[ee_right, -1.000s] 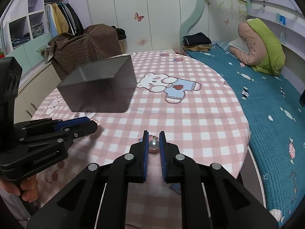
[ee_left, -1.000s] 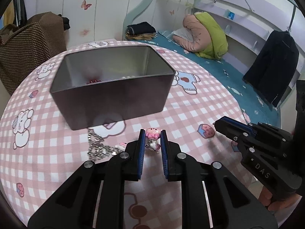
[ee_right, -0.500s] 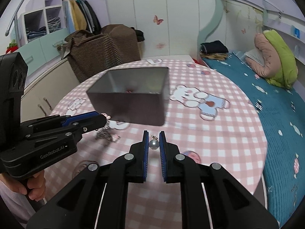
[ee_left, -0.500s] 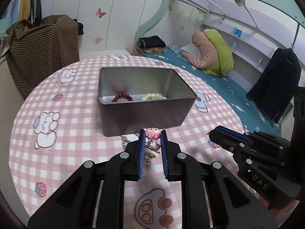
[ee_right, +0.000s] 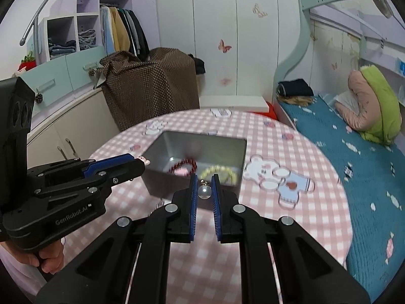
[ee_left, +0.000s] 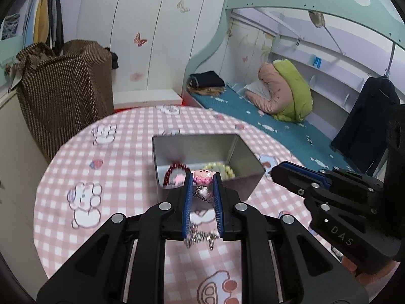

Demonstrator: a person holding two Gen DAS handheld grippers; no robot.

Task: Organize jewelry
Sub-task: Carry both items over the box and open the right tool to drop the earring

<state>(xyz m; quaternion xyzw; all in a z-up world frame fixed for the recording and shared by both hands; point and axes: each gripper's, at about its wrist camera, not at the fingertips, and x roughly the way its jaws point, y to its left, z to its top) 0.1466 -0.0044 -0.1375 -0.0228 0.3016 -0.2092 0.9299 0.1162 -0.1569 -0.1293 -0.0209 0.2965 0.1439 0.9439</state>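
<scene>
Compared with a second earlier: metal tin [ee_left: 243, 163] smaller, farther ahead, interior exposed. Left tongs [ee_left: 201, 179] clamped on pink charm [ee_left: 201, 174], chain [ee_left: 200, 235] dangling over table [ee_left: 121, 162]. Right tongs [ee_right: 204, 188] pinching pearl pendant [ee_right: 204, 192] near tin rim. Red bracelet [ee_right: 183, 167] and yellow bracelet [ee_right: 222, 173] inside. Bed [ee_right: 354, 152] rightward.

A child's bedroom at home: bunk bed [ee_left: 253, 101] at two o'clock, butterfly-stickered wardrobe [ee_right: 215, 38] at twelve, open clothes shelves [ee_right: 76, 38] at ten.
</scene>
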